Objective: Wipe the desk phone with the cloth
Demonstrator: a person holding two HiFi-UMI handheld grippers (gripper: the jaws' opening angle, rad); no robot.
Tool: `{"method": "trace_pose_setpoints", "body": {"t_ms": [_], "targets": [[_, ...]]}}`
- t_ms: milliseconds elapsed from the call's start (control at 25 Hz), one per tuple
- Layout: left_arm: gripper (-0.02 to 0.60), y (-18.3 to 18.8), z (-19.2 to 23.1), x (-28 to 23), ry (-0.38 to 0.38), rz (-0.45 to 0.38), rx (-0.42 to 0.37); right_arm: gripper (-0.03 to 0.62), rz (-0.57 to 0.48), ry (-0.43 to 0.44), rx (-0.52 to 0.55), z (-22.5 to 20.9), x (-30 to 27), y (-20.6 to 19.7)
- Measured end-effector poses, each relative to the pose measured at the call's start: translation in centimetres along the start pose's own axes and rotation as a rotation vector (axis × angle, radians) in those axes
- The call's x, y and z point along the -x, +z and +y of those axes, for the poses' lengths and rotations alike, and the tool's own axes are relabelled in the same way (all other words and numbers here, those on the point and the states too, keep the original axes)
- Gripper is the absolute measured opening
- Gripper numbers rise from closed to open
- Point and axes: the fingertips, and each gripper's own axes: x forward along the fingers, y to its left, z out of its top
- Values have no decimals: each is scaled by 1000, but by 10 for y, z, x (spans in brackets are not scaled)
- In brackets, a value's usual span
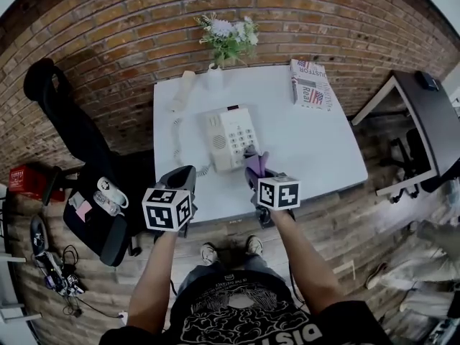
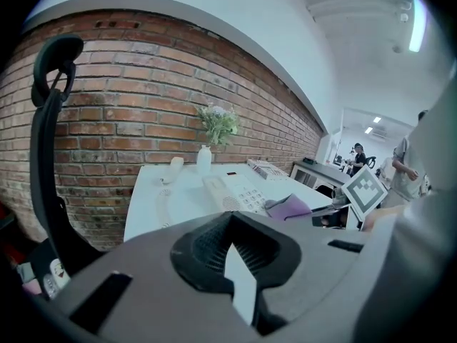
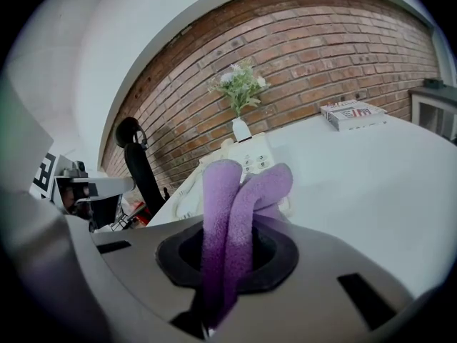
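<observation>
Gripping a fuzzy purple cloth [image 3: 230, 213], folded upright, in right gripper [image 1: 256, 167] fingers beside the boxy cream desk phone [image 1: 228, 136], mid-frame on the white counter [image 1: 316, 142], long axis toward the brick wall [image 1: 108, 27]. Left gripper [image 1: 180, 180] fingers clenched, empty.

White table [image 1: 316, 142] set against a brick wall [image 1: 129, 13]. At the far edge, a small white vase [image 1: 215, 75] of flowers [image 1: 230, 34]; at the far right corner, a book [image 1: 310, 83] lying flat. Left of the table, a black office chair [image 1: 86, 157], with a red box [image 1: 25, 180] on the floor beyond. Off to the right, well apart, a dark desk [image 1: 431, 113]. Wooden floor [image 1: 374, 214] underneath.
</observation>
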Motion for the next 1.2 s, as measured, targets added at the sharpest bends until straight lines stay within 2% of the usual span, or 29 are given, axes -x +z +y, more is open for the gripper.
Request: {"method": "trace_pose_setpoints", "body": {"t_ms": [600, 1200], "targets": [[6, -10, 35, 23, -68, 14, -36, 48, -24, -28, -39, 52, -23, -18], [6, -21, 50, 30, -102, 16, -31, 48, -32, -7, -6, 89, -35, -23]]}}
